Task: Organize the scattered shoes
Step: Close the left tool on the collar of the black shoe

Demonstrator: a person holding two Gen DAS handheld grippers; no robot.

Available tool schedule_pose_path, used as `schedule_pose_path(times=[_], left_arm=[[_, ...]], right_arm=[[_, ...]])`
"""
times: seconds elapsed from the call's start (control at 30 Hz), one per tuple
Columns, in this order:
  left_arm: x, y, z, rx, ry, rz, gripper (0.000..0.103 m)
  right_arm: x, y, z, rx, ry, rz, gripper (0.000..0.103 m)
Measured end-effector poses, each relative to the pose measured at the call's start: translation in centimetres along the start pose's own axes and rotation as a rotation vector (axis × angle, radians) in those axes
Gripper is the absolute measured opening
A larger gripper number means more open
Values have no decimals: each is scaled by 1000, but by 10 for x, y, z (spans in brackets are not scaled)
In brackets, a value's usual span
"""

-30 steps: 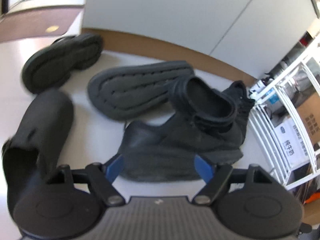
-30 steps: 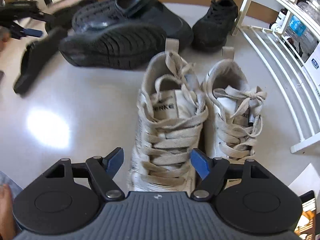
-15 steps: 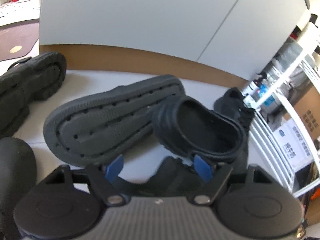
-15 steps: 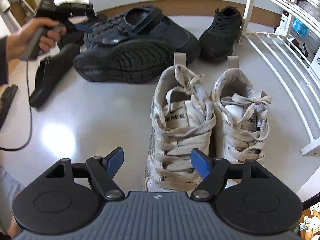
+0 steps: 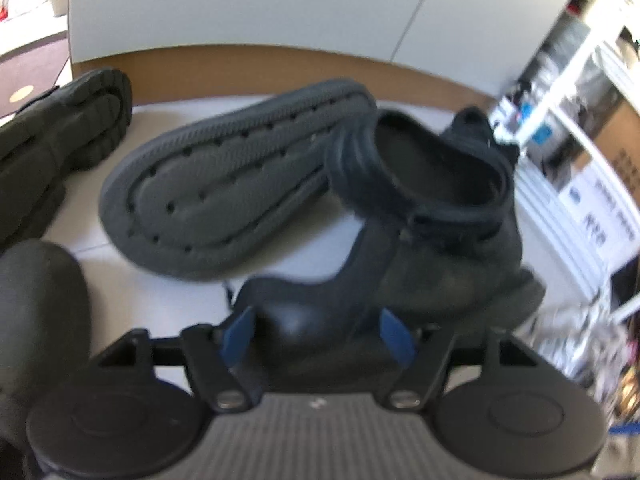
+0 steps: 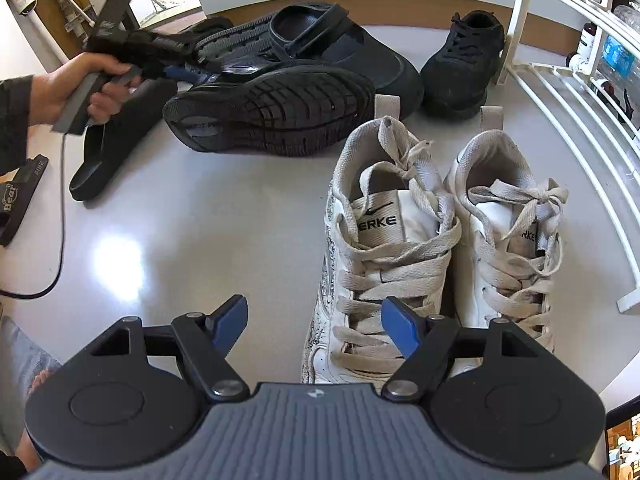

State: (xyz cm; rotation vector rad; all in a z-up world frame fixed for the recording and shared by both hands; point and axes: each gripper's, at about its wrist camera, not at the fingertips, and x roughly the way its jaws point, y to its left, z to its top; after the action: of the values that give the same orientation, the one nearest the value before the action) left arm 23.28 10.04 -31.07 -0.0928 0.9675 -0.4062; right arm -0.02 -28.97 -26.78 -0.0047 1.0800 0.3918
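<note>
The left gripper jaws are closing around the toe of the black sneaker lying on its side at lower centre, pads not clearly pressing yet, likely to lift it from the heap; its long axis runs toward the right edge. Above it, the upturned grey foam slipper slants upper right. The right gripper hangs spread and empty over the paired white lace-up sneakers

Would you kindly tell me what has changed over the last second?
The left gripper has come down onto the black sneaker, and its jaws are closing around the heel. The right gripper stayed open above the white sneakers, which have not moved.
</note>
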Motion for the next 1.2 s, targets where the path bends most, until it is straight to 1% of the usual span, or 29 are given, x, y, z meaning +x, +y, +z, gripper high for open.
schedule_pose_path(times=[0.03, 0.1, 0.13, 0.2, 0.27, 0.33, 0.4, 0.43, 0.5, 0.53, 0.57, 0.6, 0.67, 0.7, 0.77, 0.8, 0.87, 0.93, 0.97, 1.1, 1.2], left_arm=[[-4, 3, -4, -19, -4, -9, 59], [-10, 7, -9, -40, -11, -19, 47], [-14, 9, -12, -45, -16, -22, 44], [-18, 11, -13, -43, -15, -21, 28], [-25, 15, -11, -58, -25, -29, 28], [-34, 16, -3, -41, -76, -40, 30], [-35, 11, 7, -7, -91, -36, 50], [-30, 6, 16, 7, -82, -39, 54], [-25, 0, 23, 19, -78, -52, 64], [-19, -6, 30, 38, -71, -74, 67], [-15, -9, 32, 49, -67, -85, 73], [-9, -12, 37, 62, -65, -94, 76], [4, -14, 42, 64, -61, -90, 76], [14, -12, 45, 36, -62, -83, 75], [21, -11, 44, 19, -61, -111, 74], [24, -11, 43, 15, -56, -125, 72], [30, -14, 36, 45, -41, -118, 70], [30, -16, 31, 62, -42, -110, 70], [29, -15, 29, 58, -42, -113, 67], [19, -5, 17, 1, -18, -163, 57], [12, -2, 9, -26, -7, -178, 53]], right_arm=[[1, 0, -1, 3, 1, 0, 78], [2, 0, -2, 4, 6, 1, 78], [3, 1, -2, -1, 9, 1, 78], [3, 3, -4, -14, 14, -1, 78], [4, 5, -4, -24, 15, -4, 78], [5, 5, -5, -26, 18, -8, 78], [6, 5, -5, -24, 24, -9, 78], [7, 5, -5, -26, 27, -8, 78], [10, 6, -5, -28, 31, -6, 78], [12, 7, -5, -28, 34, -6, 78], [13, 7, -5, -26, 37, -4, 78], [14, 7, -5, -25, 39, -2, 78], [14, 9, -3, -29, 35, 0, 78], [14, 9, -3, -30, 32, 2, 78], [14, 10, -2, -28, 27, 4, 78], [14, 10, -3, -27, 26, 6, 78], [14, 10, -3, -25, 27, 7, 78], [15, 10, -4, -24, 30, 9, 78], [15, 9, -4, -23, 30, 9, 78], [15, 9, -6, -21, 34, 11, 78], [16, 10, -5, -24, 34, 12, 78]])
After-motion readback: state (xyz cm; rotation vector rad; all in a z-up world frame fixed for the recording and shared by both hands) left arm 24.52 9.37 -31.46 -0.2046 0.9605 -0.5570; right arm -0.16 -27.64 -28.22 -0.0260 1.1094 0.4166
